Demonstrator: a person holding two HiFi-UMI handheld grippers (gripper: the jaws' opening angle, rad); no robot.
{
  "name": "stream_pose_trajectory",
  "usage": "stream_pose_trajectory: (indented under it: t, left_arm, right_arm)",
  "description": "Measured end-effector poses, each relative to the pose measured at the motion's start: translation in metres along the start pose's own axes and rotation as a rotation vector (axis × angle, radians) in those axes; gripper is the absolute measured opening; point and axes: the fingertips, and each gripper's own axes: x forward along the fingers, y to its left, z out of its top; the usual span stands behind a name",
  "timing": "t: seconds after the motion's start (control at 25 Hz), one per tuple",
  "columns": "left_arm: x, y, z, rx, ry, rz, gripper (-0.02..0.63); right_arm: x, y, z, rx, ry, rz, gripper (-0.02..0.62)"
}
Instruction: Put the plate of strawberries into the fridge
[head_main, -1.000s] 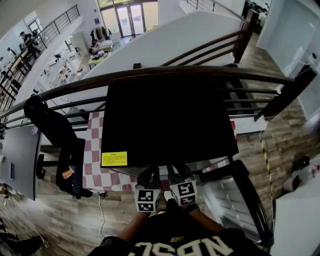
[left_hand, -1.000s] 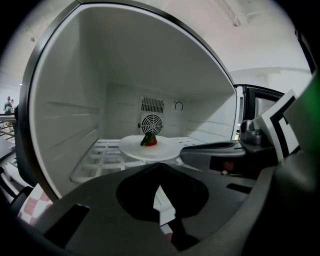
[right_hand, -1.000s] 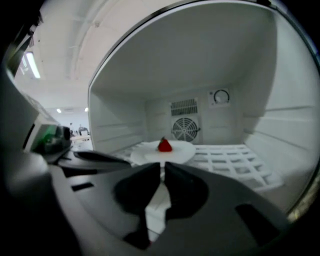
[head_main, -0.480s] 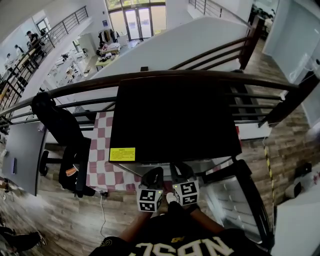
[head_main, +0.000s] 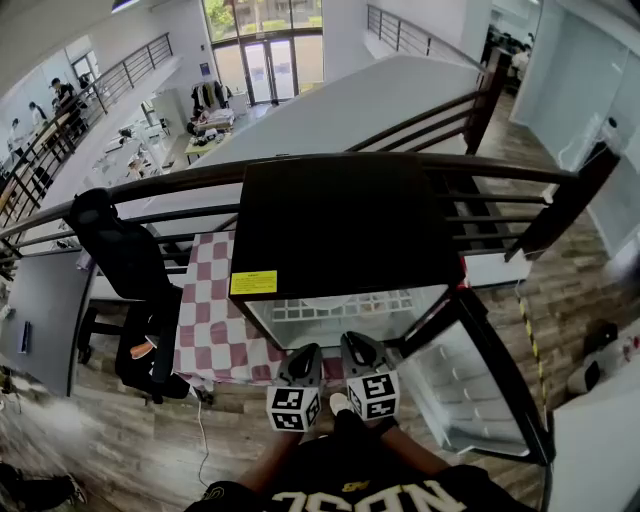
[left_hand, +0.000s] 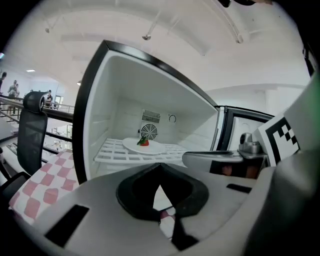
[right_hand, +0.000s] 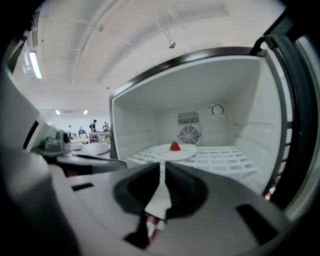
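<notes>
The small fridge with a black top stands open, and its white wire shelf shows. On that shelf, near the back fan, rests a white plate with a red strawberry on it; the right gripper view has the plate and strawberry too. My left gripper and right gripper hover side by side in front of the opening, clear of the shelf. Both are shut, with nothing between the jaws.
The fridge door hangs open to the right of my grippers. A table with a red-and-white checked cloth and a black office chair stand to the left. A dark railing runs behind the fridge.
Both grippers have drawn back from the fridge front toward me. The fridge's inside and wire shelf, hidden under the black top before, now show in the head view.
</notes>
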Motion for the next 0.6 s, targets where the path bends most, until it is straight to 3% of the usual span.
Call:
stream_pose_trajectory:
  t: [0.24, 0.6]
  left_arm:
    - [-0.047, -0.003, 0.010, 0.007, -0.091, 0.026, 0.020]
    - [-0.108, -0.035, 0.009, 0.074, -0.131, -0.041, 0.020]
  right_arm:
    - [-0.046, 0.019, 0.000, -0.003, -0.042, -0.034, 0.043]
    - [-0.113, 0.057, 0.000, -0.014, -0.116, -0.073, 0.031]
